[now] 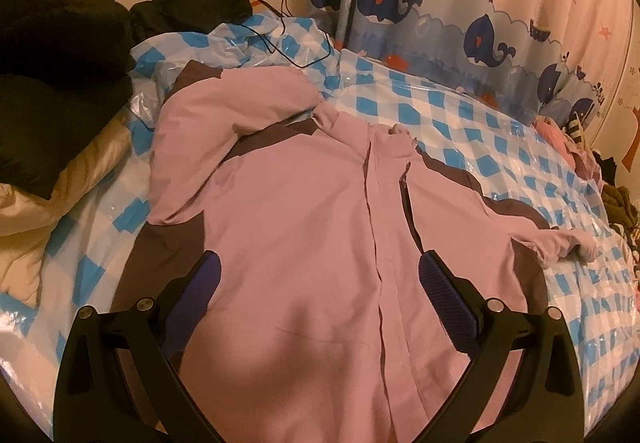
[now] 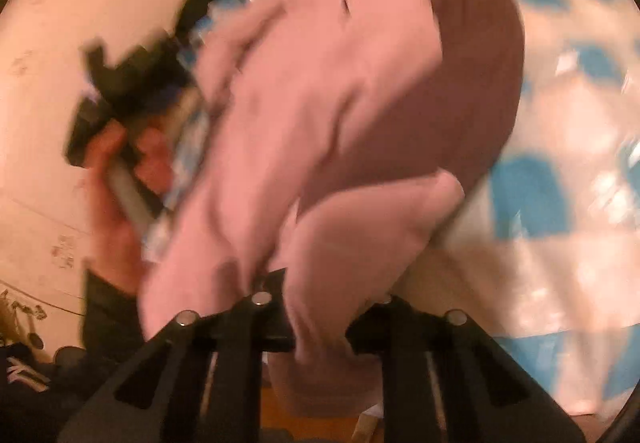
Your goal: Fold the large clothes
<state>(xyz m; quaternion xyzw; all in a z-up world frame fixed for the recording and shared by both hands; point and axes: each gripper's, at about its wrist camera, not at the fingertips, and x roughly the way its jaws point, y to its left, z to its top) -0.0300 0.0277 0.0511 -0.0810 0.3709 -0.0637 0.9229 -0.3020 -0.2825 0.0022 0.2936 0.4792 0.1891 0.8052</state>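
Note:
A large pink jacket [image 1: 300, 203] with brown panels lies front up on the bed, its zip running down the middle. One sleeve is folded across near the collar and the other sleeve [image 1: 560, 239] stretches out to the right. My left gripper [image 1: 322, 263] hangs open over the jacket's lower front, with nothing between its blue pads [image 1: 440, 283]. The right wrist view is blurred. There, my right gripper [image 2: 324, 303] is shut on a bunched pink fold of the jacket [image 2: 320, 115], and the cloth hides its fingertips. A hand [image 2: 116, 179] holds the left gripper [image 2: 132, 83] at the left.
The bed wears a blue-and-white checked plastic cover [image 1: 460, 111]. Black clothes [image 1: 60, 43] and a cream quilt [image 1: 48, 195] pile up at the left. A black cable [image 1: 296, 55] trails behind the collar. A whale-print curtain [image 1: 440, 3] hangs behind, and more clothes [image 1: 580, 147] lie far right.

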